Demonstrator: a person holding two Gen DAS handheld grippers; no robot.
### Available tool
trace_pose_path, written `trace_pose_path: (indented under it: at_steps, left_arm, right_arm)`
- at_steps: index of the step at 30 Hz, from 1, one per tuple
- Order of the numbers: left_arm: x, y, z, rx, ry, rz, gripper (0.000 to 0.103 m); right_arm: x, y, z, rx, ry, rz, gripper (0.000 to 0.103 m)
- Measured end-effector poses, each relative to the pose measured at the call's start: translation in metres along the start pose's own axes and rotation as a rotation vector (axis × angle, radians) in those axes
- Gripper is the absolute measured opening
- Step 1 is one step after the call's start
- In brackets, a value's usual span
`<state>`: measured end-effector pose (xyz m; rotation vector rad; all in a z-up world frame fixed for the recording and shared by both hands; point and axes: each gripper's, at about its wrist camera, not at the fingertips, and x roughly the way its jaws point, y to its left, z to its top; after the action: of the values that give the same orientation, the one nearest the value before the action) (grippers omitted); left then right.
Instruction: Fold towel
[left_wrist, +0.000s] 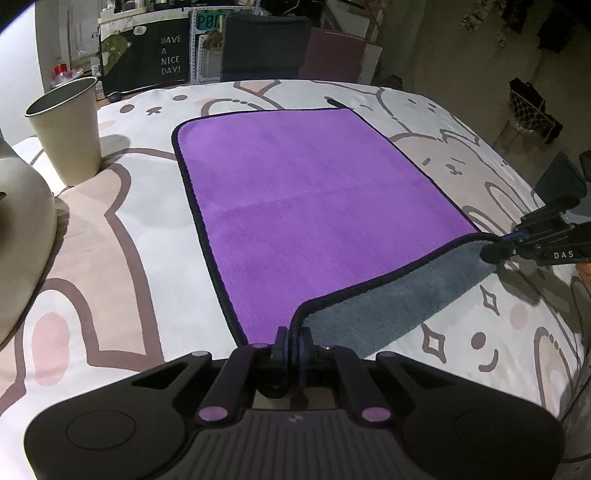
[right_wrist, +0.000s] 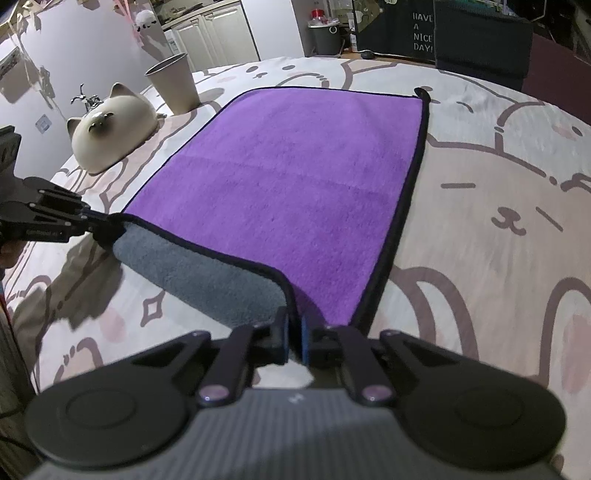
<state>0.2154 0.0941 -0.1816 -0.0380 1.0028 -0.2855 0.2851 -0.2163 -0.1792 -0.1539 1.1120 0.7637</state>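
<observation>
The left claw (left_wrist: 294, 349) is clamped on one near corner of the purple towel (left_wrist: 295, 192), and the right claw (right_wrist: 294, 334) is clamped on the other. The near edge is lifted, grey underside showing; the rest lies ahead on the cartoon-print counter (left_wrist: 122, 236).

Towel (left_wrist: 314, 206): plush matt cloth, purple face, grey fleecy underside, dark stitched edging. Tablecloth (left_wrist: 110, 266): smooth printed fabric. Bin (left_wrist: 68, 129): matt plastic by appearance. Cat figure (right_wrist: 114, 129): glossy ceramic-like. Left gripper (left_wrist: 294, 350): matt black plastic.
</observation>
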Motion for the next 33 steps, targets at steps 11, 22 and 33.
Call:
trace_pose_path:
  at_steps: [11,22,33]
  left_arm:
    - [-0.005,0.002,0.007,-0.034,-0.031,0.013,0.005]
    - [-0.012,0.003,0.026,-0.058,-0.102,0.066,0.005]
    - [-0.013,0.012,0.055,-0.063,-0.161,0.101,0.005]
  right_arm:
    - [-0.006,-0.002,0.003,0.017,-0.031,0.002,0.006]
    - [-0.012,-0.007,0.02,0.046,-0.105,-0.05,0.005]
    - [-0.009,-0.018,0.05,0.075,-0.164,-0.083,0.005]
